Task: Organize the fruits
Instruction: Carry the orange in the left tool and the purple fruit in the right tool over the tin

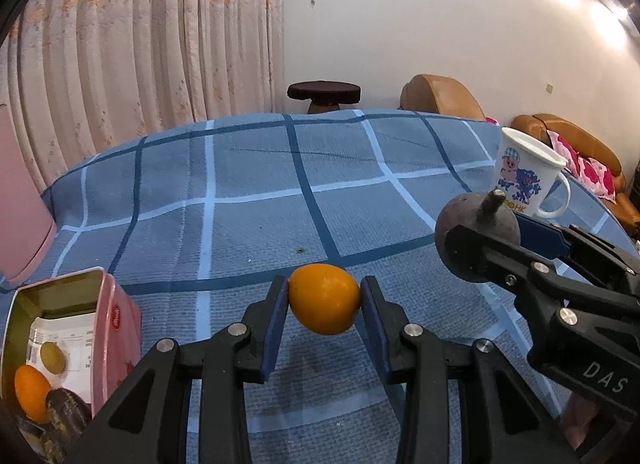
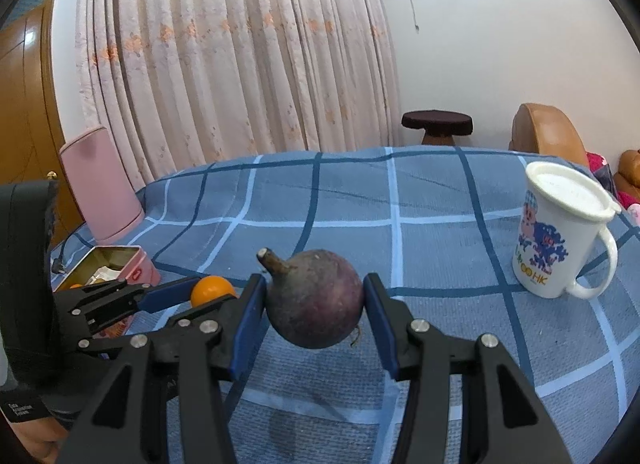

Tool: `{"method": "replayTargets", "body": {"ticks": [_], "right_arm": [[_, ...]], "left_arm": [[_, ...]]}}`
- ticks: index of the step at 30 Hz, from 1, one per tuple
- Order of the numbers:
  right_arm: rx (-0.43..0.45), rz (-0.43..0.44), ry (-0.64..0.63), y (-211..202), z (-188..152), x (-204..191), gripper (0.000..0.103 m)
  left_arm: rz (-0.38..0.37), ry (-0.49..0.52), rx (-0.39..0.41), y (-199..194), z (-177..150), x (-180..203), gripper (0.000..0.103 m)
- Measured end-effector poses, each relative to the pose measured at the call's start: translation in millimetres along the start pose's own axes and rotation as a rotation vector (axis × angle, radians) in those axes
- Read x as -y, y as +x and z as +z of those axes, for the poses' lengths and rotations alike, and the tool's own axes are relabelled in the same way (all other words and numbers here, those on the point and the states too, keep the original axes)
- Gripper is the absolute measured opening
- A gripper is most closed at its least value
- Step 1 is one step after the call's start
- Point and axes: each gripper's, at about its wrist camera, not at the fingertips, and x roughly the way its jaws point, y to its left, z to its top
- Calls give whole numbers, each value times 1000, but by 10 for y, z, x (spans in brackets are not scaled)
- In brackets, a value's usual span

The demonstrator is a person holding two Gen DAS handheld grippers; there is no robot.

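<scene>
My left gripper [image 1: 325,298] is shut on a small orange fruit [image 1: 324,298], held just above the blue checked cloth [image 1: 256,183]. To its right, my right gripper [image 1: 478,242] grips a dark purple round fruit with a stub stem [image 1: 472,223]. In the right wrist view that purple fruit [image 2: 316,298] sits between the blue pads of the right gripper [image 2: 315,302], lifted off the cloth. The orange fruit [image 2: 212,290] shows to the left in the left gripper [image 2: 210,292]. An open pink tin [image 1: 60,344] at the lower left holds an orange fruit, a greenish fruit and a dark one.
A white cartoon mug [image 2: 560,232] stands at the right on the cloth. A pink upright object [image 2: 102,187] stands at the table's far left edge. The pink tin [image 2: 112,264] lies left of both grippers. Beyond the table are a curtain, a dark stool [image 1: 324,93] and brown sofas.
</scene>
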Motion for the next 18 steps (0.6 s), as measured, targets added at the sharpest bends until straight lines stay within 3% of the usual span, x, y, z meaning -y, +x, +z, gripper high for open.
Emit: {"method": "replayTargets", "body": {"ticks": [18], "right_arm": [[79,0,-56,-142,-33,-123,53]], "left_arm": [[34,-2,106,-233,-68,3,39]]}}
